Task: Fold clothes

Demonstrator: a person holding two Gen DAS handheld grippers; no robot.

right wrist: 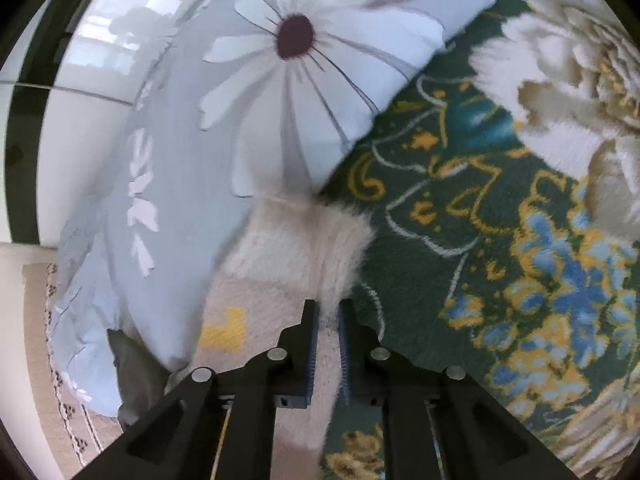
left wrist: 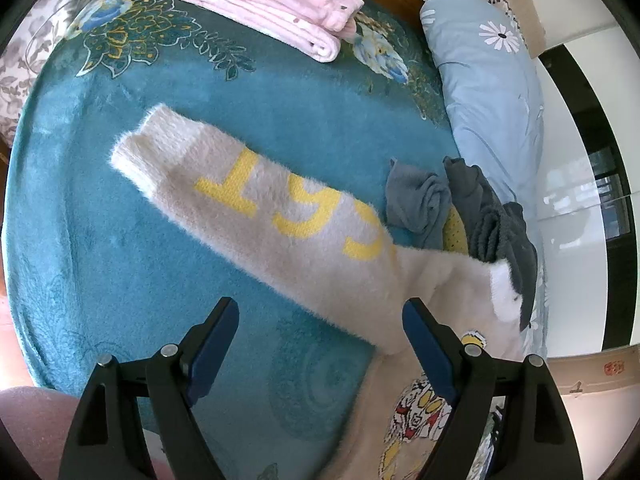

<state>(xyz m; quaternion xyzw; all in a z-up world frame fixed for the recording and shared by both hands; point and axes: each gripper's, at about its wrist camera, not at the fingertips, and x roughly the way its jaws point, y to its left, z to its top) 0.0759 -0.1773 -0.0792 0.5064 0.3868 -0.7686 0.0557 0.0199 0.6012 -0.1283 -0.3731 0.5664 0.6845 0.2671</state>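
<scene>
L tongs: left tongs (left wrist: 320,320) gaping wide, nothing betw. the blue pads; hover above bed, sweater body just under the R finger.
R tongs: right tongs (right wrist: 329,314) clamped tight on white fuzzy cuff (right wrist: 308,248) of sweater; fabric pinched betw. pads.
Sweater: cream fuzzy sweater (left wrist: 304,216) w/ yellow digits, sleeve lying flat on bed, running from 10 o'clock to 4 o'clock in L view; cartoon print (left wrist: 416,412) at 5 o'clock on the body.
L view only: folded pink blanket (left wrist: 264,4) at 12 o'clock; grey clothes pile (left wrist: 460,208) at 3 o'clock, touching sweater; whole sleeve w/ digits.
R view only: close-up of the grip on the cuff; big daisy print (right wrist: 296,36) on pillow at 12 o'clock; only a scrap of yellow digit at 7 o'clock.
Surface: bed w/ teal plush floral cover (left wrist: 120,240); same cover's dark green/gold/blue flowers fill R view at 3 o'clock.
Room: pale blue pillow (left wrist: 488,92) at 2 o'clock in L view, along bed edge; white glossy panel w/ dark strips (left wrist: 580,200) beyond it.
</scene>
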